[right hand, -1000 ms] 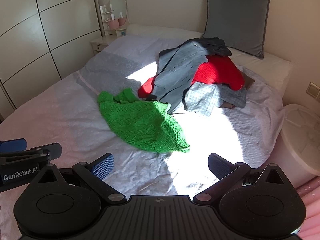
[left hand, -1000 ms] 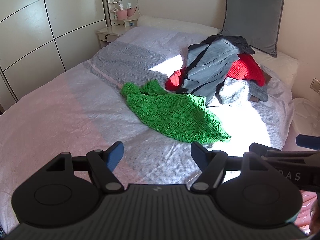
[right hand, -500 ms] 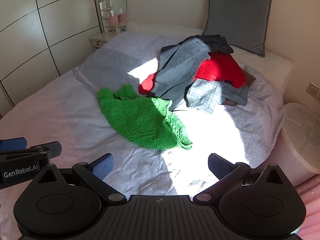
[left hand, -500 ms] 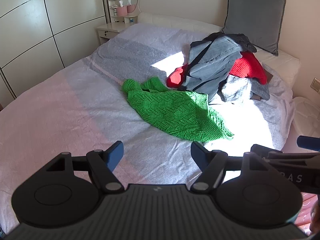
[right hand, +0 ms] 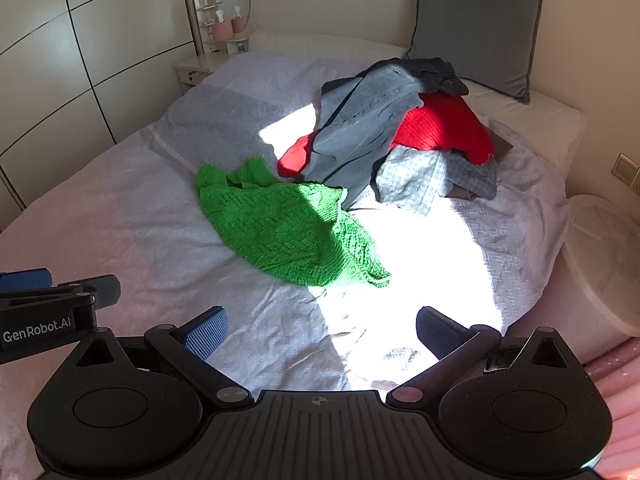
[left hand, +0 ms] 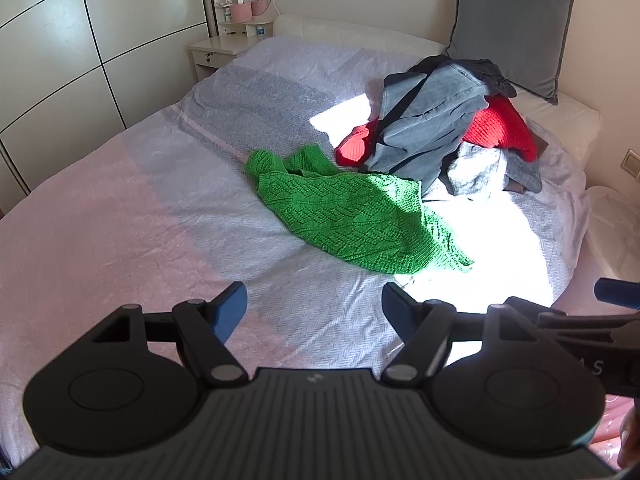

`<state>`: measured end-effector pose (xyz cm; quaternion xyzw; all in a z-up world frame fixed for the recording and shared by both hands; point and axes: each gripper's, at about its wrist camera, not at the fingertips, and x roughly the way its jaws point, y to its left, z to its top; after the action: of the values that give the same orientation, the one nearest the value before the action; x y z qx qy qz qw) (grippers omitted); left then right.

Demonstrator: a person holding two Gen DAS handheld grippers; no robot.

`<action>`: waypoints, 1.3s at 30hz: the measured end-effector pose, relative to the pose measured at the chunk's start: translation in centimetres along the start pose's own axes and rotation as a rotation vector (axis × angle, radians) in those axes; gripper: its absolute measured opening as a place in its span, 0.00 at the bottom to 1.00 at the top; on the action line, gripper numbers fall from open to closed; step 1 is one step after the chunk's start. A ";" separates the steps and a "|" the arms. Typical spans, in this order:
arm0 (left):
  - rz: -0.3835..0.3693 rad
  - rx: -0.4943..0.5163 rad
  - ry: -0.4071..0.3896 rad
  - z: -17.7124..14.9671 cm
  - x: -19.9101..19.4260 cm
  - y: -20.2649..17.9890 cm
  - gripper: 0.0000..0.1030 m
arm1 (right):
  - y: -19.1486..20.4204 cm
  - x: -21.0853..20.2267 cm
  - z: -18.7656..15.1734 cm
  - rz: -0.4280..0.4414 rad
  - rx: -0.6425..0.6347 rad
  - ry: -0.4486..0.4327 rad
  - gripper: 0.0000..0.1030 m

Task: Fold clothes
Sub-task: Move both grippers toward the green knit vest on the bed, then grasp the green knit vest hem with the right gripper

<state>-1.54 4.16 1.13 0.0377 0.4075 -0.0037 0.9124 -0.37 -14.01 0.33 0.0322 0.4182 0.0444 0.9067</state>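
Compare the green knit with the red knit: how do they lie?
The green knit lies spread out alone on the bedspread; the red knit is bunched in the pile. Green is uncovered; red is partly under the grey garment. Both are unfolded knitwear.

"GenRobot.AI" stands in white on the left gripper [right hand: 48, 300], at nine o'clock; the right gripper [left hand: 580, 320] shows only "A S".
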 end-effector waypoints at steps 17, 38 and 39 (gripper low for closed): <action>0.025 -0.042 0.117 -2.6 3.3 4.7 0.71 | 1.2 3.8 -1.4 0.032 0.047 0.094 0.99; -0.034 -0.117 0.260 3.3 17.8 2.5 0.73 | -5.0 19.1 4.6 0.146 0.033 0.192 0.77; -0.036 -0.118 0.269 3.7 18.8 2.2 0.73 | -5.4 20.1 4.9 0.148 0.032 0.200 0.70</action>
<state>13.88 6.49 -10.22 -0.0233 0.5263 0.0092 0.8500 16.68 -17.33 -12.19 0.0727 0.5035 0.1074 0.8542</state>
